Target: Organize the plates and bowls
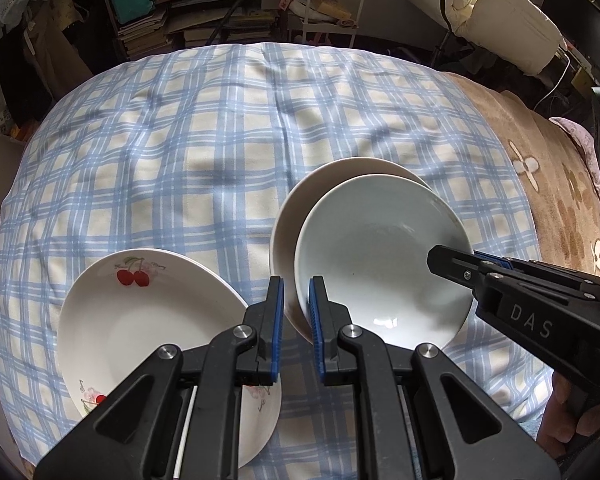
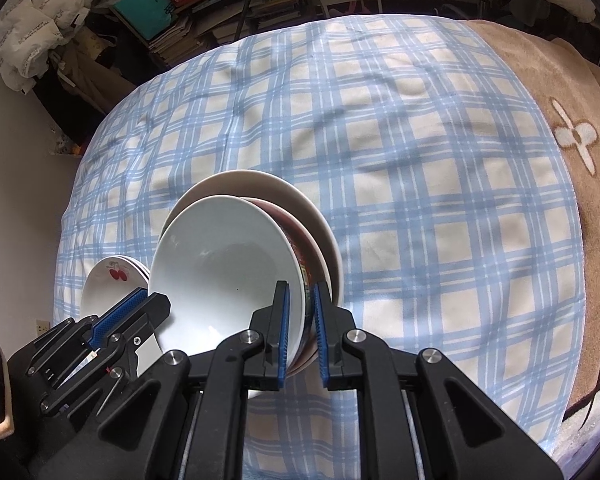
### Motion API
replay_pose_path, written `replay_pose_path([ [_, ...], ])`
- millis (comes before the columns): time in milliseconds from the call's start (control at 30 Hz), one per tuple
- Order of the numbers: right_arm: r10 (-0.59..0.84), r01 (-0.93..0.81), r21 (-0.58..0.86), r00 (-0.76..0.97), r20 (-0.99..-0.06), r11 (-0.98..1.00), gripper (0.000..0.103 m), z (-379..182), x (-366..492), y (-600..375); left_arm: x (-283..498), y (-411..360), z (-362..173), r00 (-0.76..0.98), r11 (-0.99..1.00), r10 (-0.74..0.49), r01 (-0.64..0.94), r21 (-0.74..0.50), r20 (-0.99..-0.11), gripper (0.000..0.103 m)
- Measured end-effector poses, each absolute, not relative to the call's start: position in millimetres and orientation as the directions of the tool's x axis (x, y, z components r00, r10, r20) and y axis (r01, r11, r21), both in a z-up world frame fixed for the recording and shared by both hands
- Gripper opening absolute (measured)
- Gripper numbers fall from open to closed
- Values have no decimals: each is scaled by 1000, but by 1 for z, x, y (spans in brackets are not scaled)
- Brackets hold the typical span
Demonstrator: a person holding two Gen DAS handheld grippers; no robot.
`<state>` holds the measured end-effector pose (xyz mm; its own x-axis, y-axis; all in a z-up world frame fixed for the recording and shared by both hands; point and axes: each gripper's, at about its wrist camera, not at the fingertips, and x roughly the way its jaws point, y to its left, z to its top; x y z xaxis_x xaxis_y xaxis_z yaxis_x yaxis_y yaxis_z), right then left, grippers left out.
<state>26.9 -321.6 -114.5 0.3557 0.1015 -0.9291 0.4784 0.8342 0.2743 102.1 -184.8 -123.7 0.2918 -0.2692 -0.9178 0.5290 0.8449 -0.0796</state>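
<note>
A white bowl [image 1: 380, 264] with a red patterned outside [image 2: 300, 268] sits tilted in a cream plate [image 1: 332, 176] on the checked cloth; the plate also shows in the right wrist view [image 2: 260, 184]. My right gripper [image 2: 300, 312] is shut on the bowl's near rim, one finger inside and one outside; it reaches in from the right in the left wrist view [image 1: 452, 260]. My left gripper [image 1: 296, 308] stands open at the plate's left edge, holding nothing; it also shows in the right wrist view [image 2: 140, 308]. A cherry-printed plate [image 1: 148, 320] lies to the left, also in the right wrist view [image 2: 112, 284].
The blue checked cloth [image 1: 204, 152] covers a soft surface. A brown flowered blanket [image 1: 560, 200] lies at the right. Shelves of books and boxes [image 1: 204, 8] stand beyond the far edge.
</note>
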Motion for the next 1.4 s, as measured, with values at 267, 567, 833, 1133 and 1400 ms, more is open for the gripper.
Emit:
replay_pose_path([
  [267, 106, 500, 301, 380, -919, 812, 18, -109, 20, -329, 102, -181, -116, 323, 847, -254, 529, -49, -912, 14],
  [567, 102, 499, 316, 409, -907, 807, 22, -99, 18, -341, 113, -169, -118, 322, 869, -242, 492, -56, -915, 20],
  [833, 50, 568, 311, 427, -903, 762, 72, -92, 8, -370, 125, -161, -124, 335, 881, -197, 472, -17, -921, 31],
  [1133, 34, 605, 274, 377, -926, 748, 85, -108, 6, -388, 131, -160, -126, 369, 889, -175, 457, 15, -913, 62],
  [1400, 24, 601, 215, 309, -951, 770, 85, -122, 12, -387, 137, -158, -136, 369, 898, -139, 438, 40, -919, 68],
])
